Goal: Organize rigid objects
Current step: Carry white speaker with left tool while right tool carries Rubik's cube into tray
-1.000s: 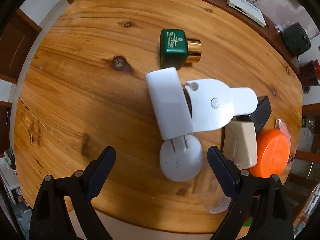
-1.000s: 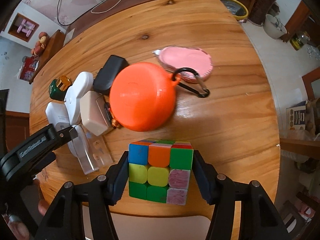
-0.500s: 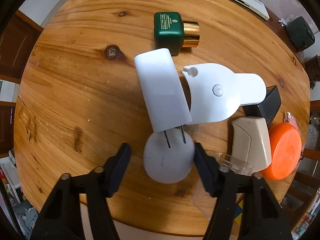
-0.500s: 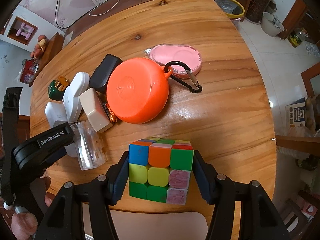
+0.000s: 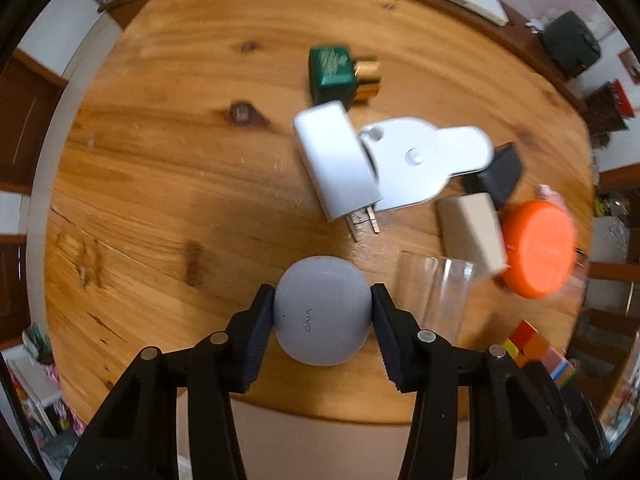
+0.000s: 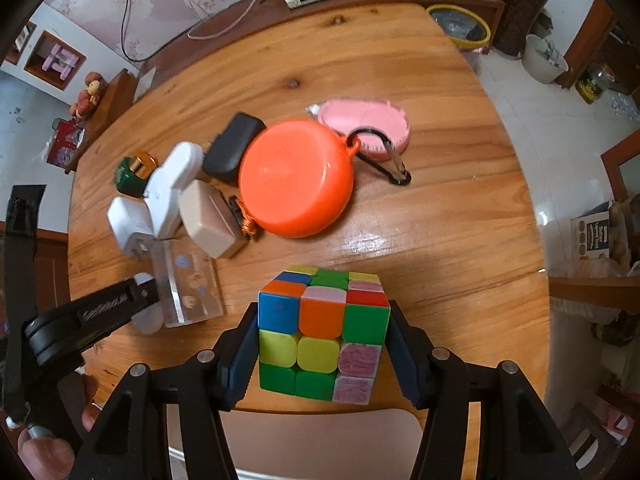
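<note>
My left gripper (image 5: 323,322) is shut on a round white earbud case (image 5: 323,316) near the table's front edge; the case also shows partly behind that gripper in the right wrist view (image 6: 149,320). My right gripper (image 6: 322,344) is shut on a multicoloured puzzle cube (image 6: 322,330), which also shows at the right edge of the left wrist view (image 5: 536,350). A white plug charger (image 5: 336,166), a white flat device (image 5: 416,160), a green and gold bottle (image 5: 338,72), a beige box (image 5: 472,234) and an orange round case (image 5: 536,252) lie clustered on the wooden table (image 5: 160,168).
A clear plastic block (image 6: 186,284) lies right of the left gripper. A black case (image 6: 232,148), a pink oval case (image 6: 366,122) and a black carabiner (image 6: 384,156) lie near the orange case (image 6: 296,178). A chair seat (image 6: 320,440) sits below the table's front edge.
My left gripper closed on the earbud case and pulled it back from the charger's prongs toward the front edge. The right gripper keeps holding the cube, moved slightly back.
</note>
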### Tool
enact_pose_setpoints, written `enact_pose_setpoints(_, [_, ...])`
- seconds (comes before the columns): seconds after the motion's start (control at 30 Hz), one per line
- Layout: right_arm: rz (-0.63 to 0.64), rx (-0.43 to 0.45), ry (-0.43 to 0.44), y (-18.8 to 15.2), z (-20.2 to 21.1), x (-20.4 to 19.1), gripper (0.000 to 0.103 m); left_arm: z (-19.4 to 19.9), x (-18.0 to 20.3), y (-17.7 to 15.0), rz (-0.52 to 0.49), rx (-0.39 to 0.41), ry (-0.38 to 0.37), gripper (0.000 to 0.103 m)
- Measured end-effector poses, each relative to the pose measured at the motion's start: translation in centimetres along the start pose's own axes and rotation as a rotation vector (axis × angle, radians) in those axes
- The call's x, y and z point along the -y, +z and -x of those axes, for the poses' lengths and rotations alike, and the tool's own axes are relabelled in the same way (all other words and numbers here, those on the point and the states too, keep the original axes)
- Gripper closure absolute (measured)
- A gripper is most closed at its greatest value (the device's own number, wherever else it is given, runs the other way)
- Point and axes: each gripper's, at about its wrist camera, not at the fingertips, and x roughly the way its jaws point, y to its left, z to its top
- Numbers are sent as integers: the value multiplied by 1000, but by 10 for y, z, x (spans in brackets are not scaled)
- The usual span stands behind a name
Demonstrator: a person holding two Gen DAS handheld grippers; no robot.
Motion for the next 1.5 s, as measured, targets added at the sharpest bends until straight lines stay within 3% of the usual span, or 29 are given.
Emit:
enact_pose_setpoints(0.4, [-5,165,101,-29,92,-9,44,120,2,-45,-251,154,-95,51])
enact_pose_setpoints(0.6, [41,270,146,-63,152,-19,44,154,0,-85,-374,211,-137,51])
enact_pose_setpoints(0.8, [124,321,160,-112,187,-35,44,172,-2,-124,-461,237,-170,51])
enact_pose_setpoints(1.03, [182,311,135,-172,184,-40,44,168,-7,-164,-528,236,-180,51])
enact_pose_setpoints(1.33, [180,266,79,-228,148,-40,44,142,-16,-199,-563,259,-129,51])
enact_pose_setpoints(1.5, [157,209,82,-242,121,-39,44,108,-23,-208,-546,191,-105,51])
